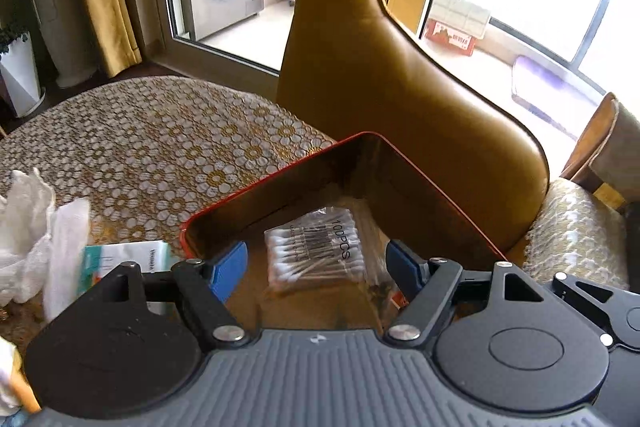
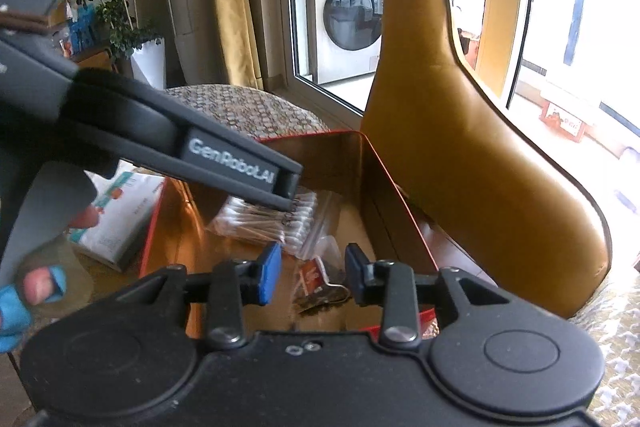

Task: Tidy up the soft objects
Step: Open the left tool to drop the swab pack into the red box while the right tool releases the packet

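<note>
A red-rimmed tin box with a golden inside stands on the table. On its floor lies a clear bag of cotton swabs. My left gripper hangs over that bag, jaws wide open and empty. The right wrist view shows the same box, the swab bag and the left gripper reaching in from the left above the swabs. My right gripper is partly open over a small red-and-white sachet on the box floor near the front; the pads stand clear of it.
A tissue pack lies left of the box, seen also from the right wrist as the tissue pack. Crumpled white tissue sits at the table's left edge. A golden chair back rises right behind the box. A hand's fingers show at lower left.
</note>
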`<act>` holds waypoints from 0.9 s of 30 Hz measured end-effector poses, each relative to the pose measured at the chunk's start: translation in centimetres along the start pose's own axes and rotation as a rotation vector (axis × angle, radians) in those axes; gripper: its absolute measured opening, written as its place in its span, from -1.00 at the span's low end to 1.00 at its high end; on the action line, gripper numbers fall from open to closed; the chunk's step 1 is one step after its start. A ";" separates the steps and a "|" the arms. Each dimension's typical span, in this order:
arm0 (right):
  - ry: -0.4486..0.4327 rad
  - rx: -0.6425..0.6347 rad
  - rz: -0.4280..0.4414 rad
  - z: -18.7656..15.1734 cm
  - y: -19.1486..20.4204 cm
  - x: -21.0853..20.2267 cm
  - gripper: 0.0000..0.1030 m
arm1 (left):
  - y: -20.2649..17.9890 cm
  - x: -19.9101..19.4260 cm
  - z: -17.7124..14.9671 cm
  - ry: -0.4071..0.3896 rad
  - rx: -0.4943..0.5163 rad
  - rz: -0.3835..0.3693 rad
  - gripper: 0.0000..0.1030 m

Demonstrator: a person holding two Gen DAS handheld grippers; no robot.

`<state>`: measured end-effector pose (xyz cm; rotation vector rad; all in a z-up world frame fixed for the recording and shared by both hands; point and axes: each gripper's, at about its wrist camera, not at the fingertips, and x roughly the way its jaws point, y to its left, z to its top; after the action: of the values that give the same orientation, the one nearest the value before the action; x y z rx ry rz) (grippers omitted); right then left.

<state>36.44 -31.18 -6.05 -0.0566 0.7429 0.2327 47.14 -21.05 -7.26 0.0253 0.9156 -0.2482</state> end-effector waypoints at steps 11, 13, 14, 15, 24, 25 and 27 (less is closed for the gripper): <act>-0.049 -0.011 0.019 0.0 3.0 -5.3 -0.26 | 2.0 -8.4 -2.3 -0.097 0.014 0.008 0.48; -0.060 -0.010 0.024 -0.1 3.5 -6.2 -0.25 | 2.5 -10.0 -3.0 -0.116 0.017 0.010 0.48; -0.068 -0.009 0.027 -0.1 3.7 -6.7 -0.25 | 2.7 -10.5 -3.3 -0.121 0.017 0.009 0.48; -0.074 -0.010 0.030 -0.1 4.0 -7.2 -0.24 | 2.9 -11.2 -3.6 -0.125 0.019 0.009 0.48; -0.122 -0.032 0.049 -0.8 7.1 -11.0 0.01 | 5.1 -16.6 -6.9 -0.179 0.028 0.004 0.48; -0.128 -0.034 0.053 -0.9 7.5 -11.4 0.04 | 5.5 -17.2 -7.3 -0.184 0.028 0.001 0.48; -0.140 -0.034 0.065 -1.0 8.1 -12.2 0.08 | 6.3 -18.4 -8.2 -0.196 0.026 0.001 0.49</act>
<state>25.20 -25.73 1.74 -0.0475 0.6024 0.3084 31.41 -10.22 1.66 0.0247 0.7179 -0.2570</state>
